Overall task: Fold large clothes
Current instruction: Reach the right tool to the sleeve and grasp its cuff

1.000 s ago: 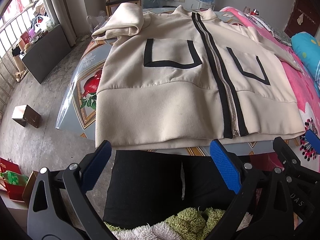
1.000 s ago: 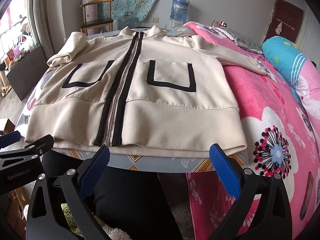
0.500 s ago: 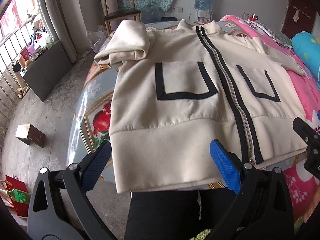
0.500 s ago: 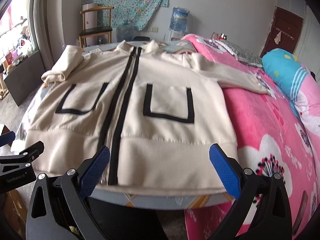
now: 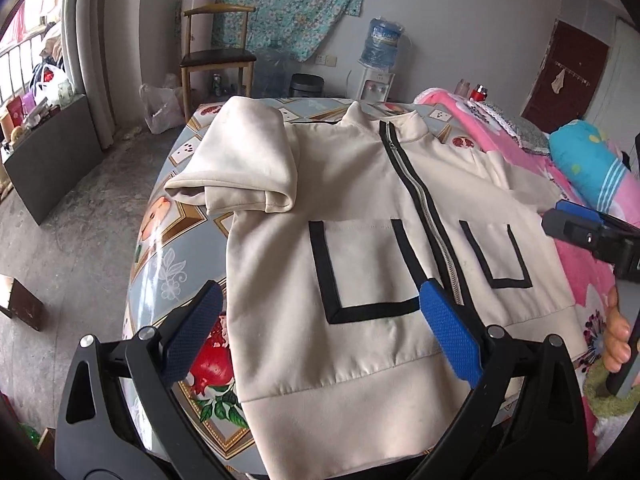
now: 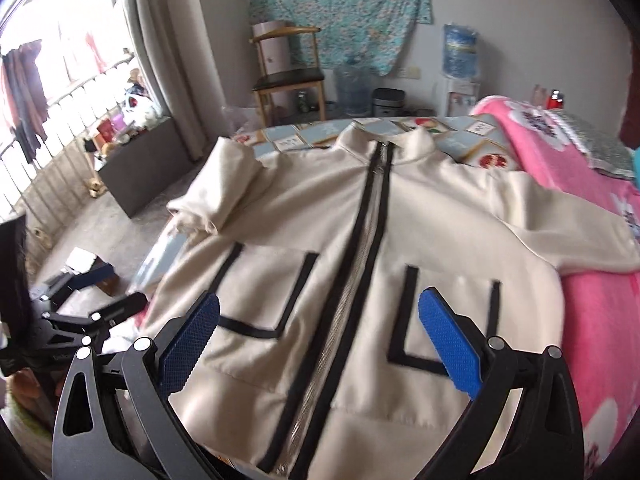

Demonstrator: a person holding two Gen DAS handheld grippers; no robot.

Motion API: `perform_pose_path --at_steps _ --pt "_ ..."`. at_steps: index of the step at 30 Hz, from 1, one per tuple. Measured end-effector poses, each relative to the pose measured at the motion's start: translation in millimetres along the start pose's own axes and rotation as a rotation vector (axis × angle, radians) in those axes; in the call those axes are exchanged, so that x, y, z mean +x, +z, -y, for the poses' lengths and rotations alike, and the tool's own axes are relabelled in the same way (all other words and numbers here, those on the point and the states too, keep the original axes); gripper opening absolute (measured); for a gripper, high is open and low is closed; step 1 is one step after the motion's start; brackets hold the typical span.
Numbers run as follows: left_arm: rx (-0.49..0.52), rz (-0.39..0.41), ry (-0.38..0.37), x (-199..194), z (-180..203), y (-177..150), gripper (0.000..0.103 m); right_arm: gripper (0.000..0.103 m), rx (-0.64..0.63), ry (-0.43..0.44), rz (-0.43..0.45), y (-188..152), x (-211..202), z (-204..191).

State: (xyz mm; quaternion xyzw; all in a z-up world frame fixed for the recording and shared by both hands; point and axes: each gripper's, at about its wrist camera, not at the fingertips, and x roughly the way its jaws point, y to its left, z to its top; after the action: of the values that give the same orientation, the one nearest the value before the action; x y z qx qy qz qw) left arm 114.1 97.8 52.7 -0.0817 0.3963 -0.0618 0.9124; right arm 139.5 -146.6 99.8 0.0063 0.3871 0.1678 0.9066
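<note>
A cream zip-up jacket (image 5: pixel 360 208) (image 6: pixel 360 248) with black pocket outlines lies front-up on a patterned table. Its left sleeve (image 5: pixel 244 160) (image 6: pixel 224 188) is folded back on the shoulder; the other sleeve (image 6: pixel 560 220) stretches onto the pink bed cover. My left gripper (image 5: pixel 320 332) hovers open above the jacket's lower left part, blue pads wide apart, holding nothing. My right gripper (image 6: pixel 318 340) hangs open above the lower middle, over the zipper (image 6: pixel 352 280). Each gripper shows at the other view's edge: the right gripper (image 5: pixel 592 236) and the left gripper (image 6: pixel 72 316).
The table (image 5: pixel 168 264) has a glossy fruit-print cover. A pink floral bed (image 6: pixel 600 320) adjoins it on the right, with a blue pillow (image 5: pixel 588 160). A wooden chair (image 5: pixel 216 56), a water dispenser (image 5: pixel 380 52) and a dark cabinet (image 5: pixel 52 152) stand on the floor beyond.
Both grippers have risen and moved forward from the near table edge to above the jacket's lower half. The person's dark trousers have dropped out of view. The jacket lies as before.
</note>
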Motion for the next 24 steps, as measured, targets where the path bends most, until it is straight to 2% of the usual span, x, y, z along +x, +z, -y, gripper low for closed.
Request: perform_pose_path --at_steps 3,5,7,10,12,14,16,17,20,24 --pt "-0.047 -0.002 -0.036 9.7 -12.3 8.5 0.095 0.097 0.031 0.051 0.022 28.5 10.7 18.0" --pt "-0.07 -0.01 -0.05 19.6 -20.6 13.8 0.095 0.097 0.074 0.118 0.0 44.5 24.8 31.0" --pt "-0.081 0.007 -0.031 26.7 -27.0 19.0 0.095 0.097 0.124 0.206 -0.04 61.6 44.0 40.9" --pt "-0.048 0.037 0.027 38.8 -31.2 25.6 0.095 0.097 0.186 0.348 -0.106 83.1 78.1 40.7" --pt "-0.021 0.009 0.096 53.5 -34.1 29.3 0.095 0.097 0.232 0.467 -0.166 93.7 107.7 30.6" --pt "0.014 -0.044 0.191 71.7 -37.7 31.0 0.095 0.097 0.264 0.532 -0.227 98.5 136.4 20.7" --pt "0.039 -0.08 0.268 84.9 -42.4 29.9 0.095 0.097 0.251 0.54 -0.282 102.9 164.2 0.1" --pt "0.042 -0.089 0.284 88.9 -45.4 28.9 0.095 0.095 0.223 0.528 -0.307 104.8 177.8 -13.0" --pt "0.024 -0.121 0.299 98.3 -56.2 23.9 0.095 0.091 0.117 0.503 -0.379 102.5 209.6 -52.1" --pt "-0.01 -0.116 0.322 100.0 -72.3 17.0 0.095 0.084 0.006 0.442 -0.463 84.2 248.2 -97.0"
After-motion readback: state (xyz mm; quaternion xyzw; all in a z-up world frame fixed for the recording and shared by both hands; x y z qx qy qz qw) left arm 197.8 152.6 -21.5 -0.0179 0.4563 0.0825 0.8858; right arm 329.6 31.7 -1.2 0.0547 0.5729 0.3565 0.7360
